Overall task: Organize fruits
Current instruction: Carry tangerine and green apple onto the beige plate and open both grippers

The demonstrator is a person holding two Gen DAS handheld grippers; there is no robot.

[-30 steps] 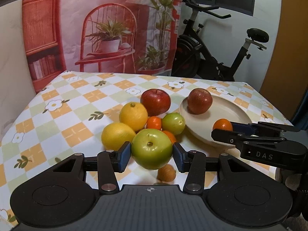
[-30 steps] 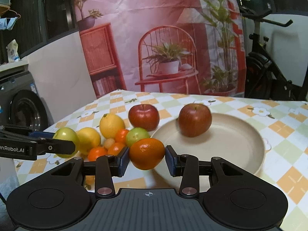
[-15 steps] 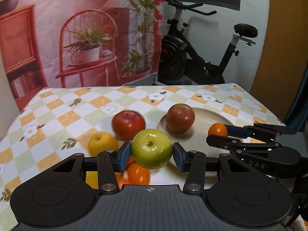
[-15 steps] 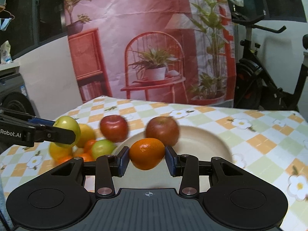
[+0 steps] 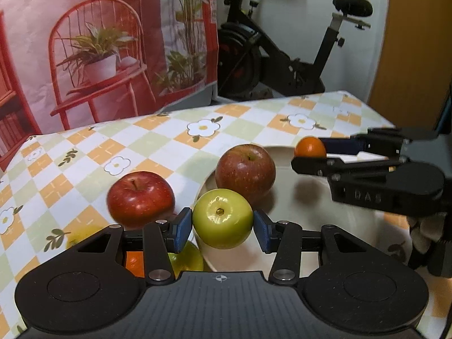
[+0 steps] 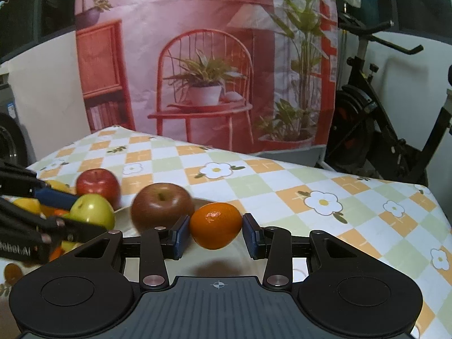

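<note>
My left gripper (image 5: 222, 227) is shut on a green apple (image 5: 222, 218) and holds it over the near left rim of the cream plate (image 5: 285, 197). My right gripper (image 6: 215, 234) is shut on a small orange (image 6: 215, 224) and holds it above the plate (image 6: 226, 260); it also shows in the left wrist view (image 5: 310, 147). A dull red apple (image 5: 245, 171) lies in the plate. A bright red apple (image 5: 140, 197) sits on the tablecloth just left of the plate. The held green apple shows in the right wrist view (image 6: 91, 209).
More fruit lies left of the plate: a lemon (image 5: 77, 237), another green fruit (image 5: 188, 260), small oranges (image 5: 134, 262). The checked tablecloth (image 5: 169, 141) extends to the far edge. An exercise bike (image 5: 282, 56) and a printed backdrop (image 5: 99, 42) stand behind.
Both grippers have moved forward and to the right over the plate, each still holding its fruit. The fruit pile now lies low and to the left, partly hidden under the left gripper.
</note>
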